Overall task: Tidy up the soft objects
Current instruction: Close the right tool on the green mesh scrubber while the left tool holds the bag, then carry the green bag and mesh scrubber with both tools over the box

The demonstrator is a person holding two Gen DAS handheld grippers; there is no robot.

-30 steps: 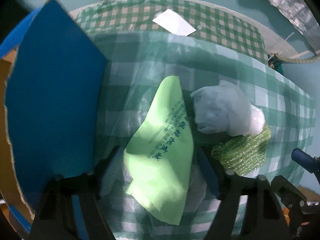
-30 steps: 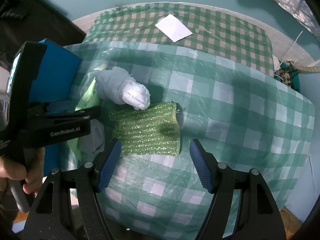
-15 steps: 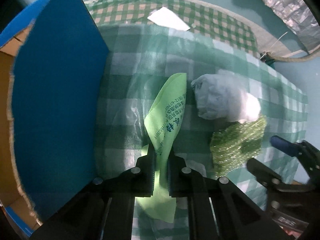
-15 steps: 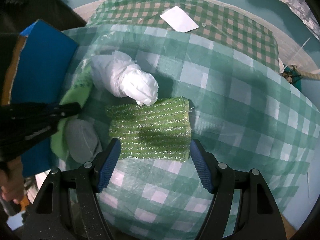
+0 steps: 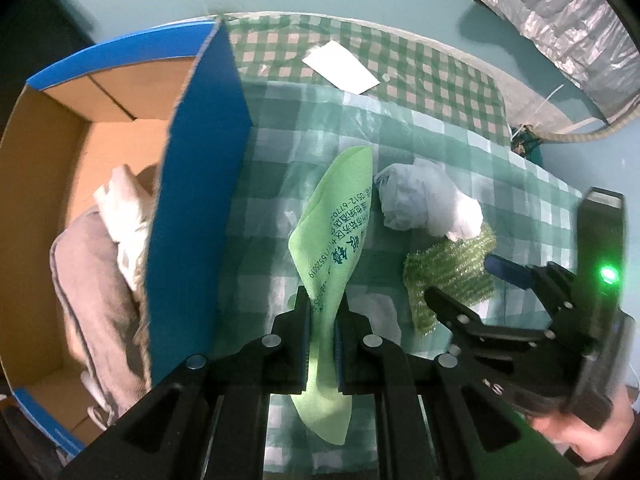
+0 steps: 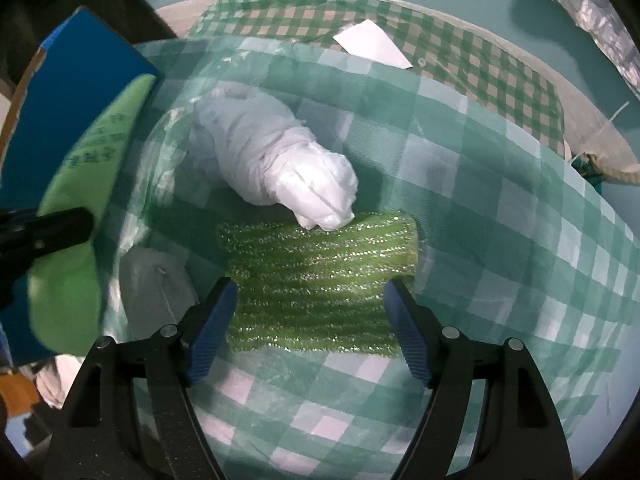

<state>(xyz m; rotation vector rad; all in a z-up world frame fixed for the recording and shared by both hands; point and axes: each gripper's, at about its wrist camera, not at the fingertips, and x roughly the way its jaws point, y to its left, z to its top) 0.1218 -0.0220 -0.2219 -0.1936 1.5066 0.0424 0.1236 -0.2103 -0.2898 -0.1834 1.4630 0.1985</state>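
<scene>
My left gripper [image 5: 322, 316] is shut on a light green cloth [image 5: 340, 232] with dark printed text and holds it above the checked cover; the cloth also shows in the right wrist view [image 6: 80, 184]. My right gripper [image 6: 312, 312] is open, its blue pads either side of a glittery green sponge cloth [image 6: 320, 272], which also shows in the left wrist view [image 5: 448, 272]. A white wadded cloth bundle [image 6: 272, 168] lies just behind the sponge, touching it. The right gripper appears in the left wrist view [image 5: 472, 280].
An open cardboard box with blue outer walls [image 5: 200, 200] stands at the left and holds grey and white cloths [image 5: 100, 260]. A green checked cover [image 6: 480, 200] drapes the surface. A white paper slip [image 5: 340, 68] lies at the back. A grey cloth [image 6: 160, 280] lies left of the sponge.
My left gripper closed on the light green cloth and lifted it, bringing the box interior into view. My right gripper moved closer over the green sponge cloth, staying open.
</scene>
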